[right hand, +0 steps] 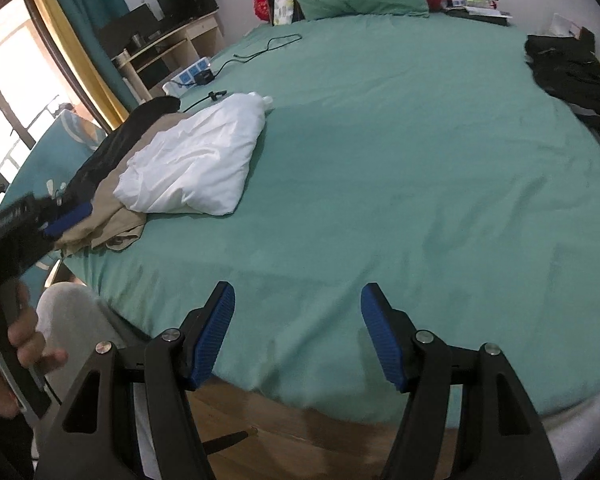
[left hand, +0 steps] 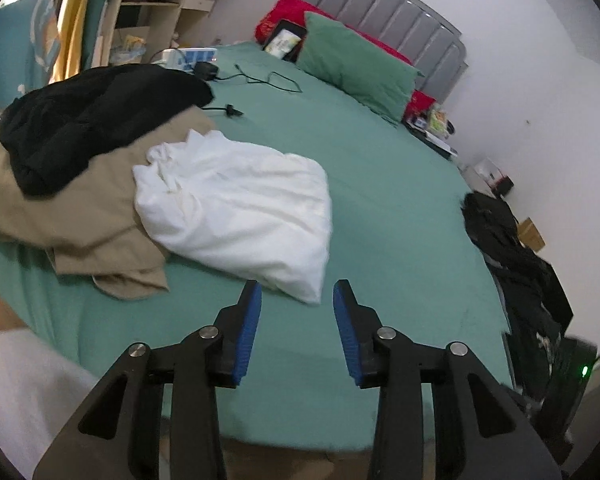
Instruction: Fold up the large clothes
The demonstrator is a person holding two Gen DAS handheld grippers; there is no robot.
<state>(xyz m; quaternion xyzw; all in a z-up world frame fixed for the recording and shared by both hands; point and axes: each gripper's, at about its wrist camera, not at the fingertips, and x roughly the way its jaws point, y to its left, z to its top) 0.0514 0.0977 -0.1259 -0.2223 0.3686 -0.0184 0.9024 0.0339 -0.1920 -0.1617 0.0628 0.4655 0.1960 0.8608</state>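
Both my left tongs [left hand: 297, 292] and right tongs [right hand: 298, 294] stand spread, holding nothing. The white garment [left hand: 236, 208] lies folded on the bed [left hand: 400, 220], partly over the tan one [left hand: 80, 216]. Next piece: grip two corners evenly, spread flat on bare sheet.

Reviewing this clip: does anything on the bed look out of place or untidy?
Yes. A power strip with a plugged-in adapter and loose black cables lies on the green sheet beside the clothes pile, odd for a folding surface. The white garment lies roughly folded, its far edge crumpled.
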